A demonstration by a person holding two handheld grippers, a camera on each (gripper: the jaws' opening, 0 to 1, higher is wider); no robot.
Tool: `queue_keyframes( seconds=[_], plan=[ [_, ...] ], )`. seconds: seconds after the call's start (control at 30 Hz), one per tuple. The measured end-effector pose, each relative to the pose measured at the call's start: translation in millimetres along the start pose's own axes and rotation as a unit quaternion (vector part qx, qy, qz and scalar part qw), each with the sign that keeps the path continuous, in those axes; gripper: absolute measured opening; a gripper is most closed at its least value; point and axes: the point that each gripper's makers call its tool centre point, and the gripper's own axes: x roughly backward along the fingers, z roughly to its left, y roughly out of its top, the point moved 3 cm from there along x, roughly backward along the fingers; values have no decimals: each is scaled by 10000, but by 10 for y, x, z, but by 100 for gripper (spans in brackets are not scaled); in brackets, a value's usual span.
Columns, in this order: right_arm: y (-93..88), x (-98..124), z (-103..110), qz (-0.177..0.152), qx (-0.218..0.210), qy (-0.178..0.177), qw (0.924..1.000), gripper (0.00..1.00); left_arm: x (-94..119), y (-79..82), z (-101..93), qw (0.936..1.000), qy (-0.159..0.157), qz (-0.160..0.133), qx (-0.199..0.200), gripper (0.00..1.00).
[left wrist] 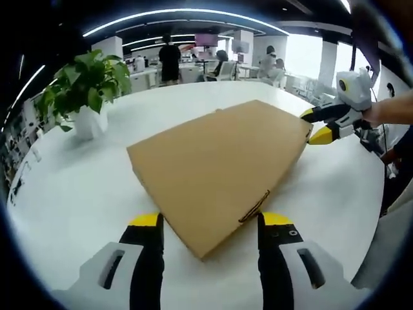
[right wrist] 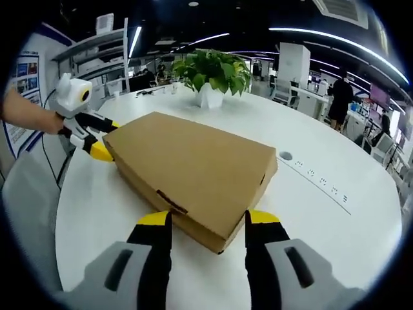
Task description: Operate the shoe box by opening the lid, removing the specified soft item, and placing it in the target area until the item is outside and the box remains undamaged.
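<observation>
White round table (left wrist: 77, 194) is supporting the closed shoe box (left wrist: 219, 168). Left gripper (left wrist: 211, 223) and right gripper (right wrist: 208, 221) are straddling opposite box corners, jaws wide and empty, each equally near.

Place: open-plan office | Worktop: large white round worktop (right wrist: 335, 213) with power sockets (right wrist: 321, 181) set in its surface | Decoration: potted green plant (left wrist: 84, 90) in white pot | Background: rows of desks with office chairs (left wrist: 226, 70), people standing and sitting (left wrist: 170, 59) | Ceiling: dark, with long curved light strips (left wrist: 187, 13) | Wall: posters (right wrist: 26, 70)
</observation>
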Motion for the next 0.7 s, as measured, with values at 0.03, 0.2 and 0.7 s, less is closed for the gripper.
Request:
queue_keyframes(
  seconds=[0.03,0.2,0.7],
  plan=[
    [-9,4,12,-6,-16,-15,10000,41,11,-7,-2,10000,-27,11,-12,58],
    [-33,54,117,-5,-79,-114,9999,41,47,-44,18,9998,-160,80,-80,57],
    [-138,206,467,-60,-248,-389,9989,39,203,-144,85,9967,-592,369,-403,56]
  ],
)
